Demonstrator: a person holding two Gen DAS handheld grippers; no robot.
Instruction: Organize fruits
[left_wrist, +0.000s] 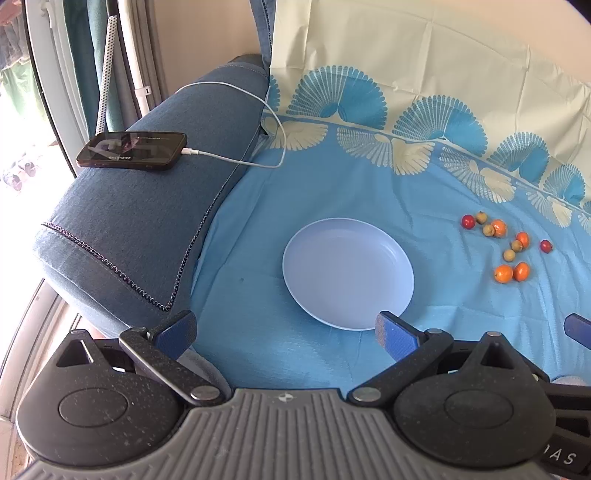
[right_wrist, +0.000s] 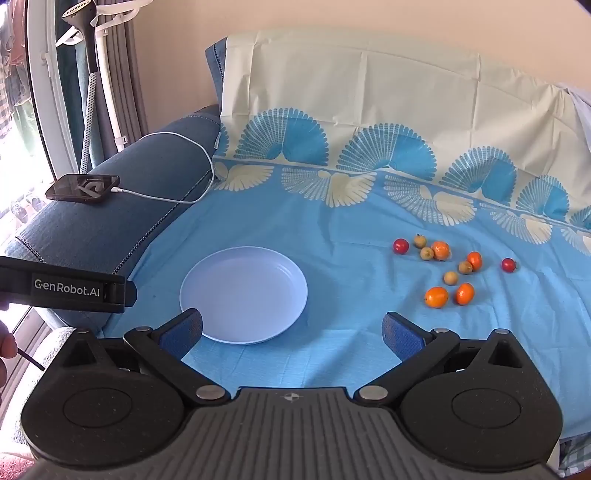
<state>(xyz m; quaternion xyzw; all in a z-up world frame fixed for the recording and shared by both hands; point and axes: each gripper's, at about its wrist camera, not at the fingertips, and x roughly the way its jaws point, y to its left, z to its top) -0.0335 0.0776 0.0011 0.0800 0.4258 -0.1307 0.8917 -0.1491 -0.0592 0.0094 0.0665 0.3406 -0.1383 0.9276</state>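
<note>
Sofa seat draped with a blue cloth (right_wrist: 332, 229), fan-pattern border along the back. A pale blue plate (right_wrist: 207, 291) sits flat and bare on the cloth, left of centre in the right wrist view.

Fruits lie loose on the cloth to the right of the plate, well apart from it, none on it. The cluster (right_wrist: 450, 269) runs as a ragged band from upper left to lower right. Count: two red round fruits, one at the left end (right_wrist: 400, 246), one off at the far right (right_wrist: 508, 264); four orange ones, the nearest pair (right_wrist: 436, 297) side by side, slightly oval, the right of the two standing nearly upright in the frame; four small tan-yellow ones among them. Stem ends too small to read.

Left gripper (left_wrist: 286, 332): jaws wide apart, nothing between them, near rim of the plate just beyond the right finger. Right gripper (right_wrist: 293, 332): jaws wide apart, also bare, plate edge by its left finger.

Phone (left_wrist: 131, 150) on the blue armrest (left_wrist: 122, 229), white cable (left_wrist: 236, 88) plugged in.
</note>
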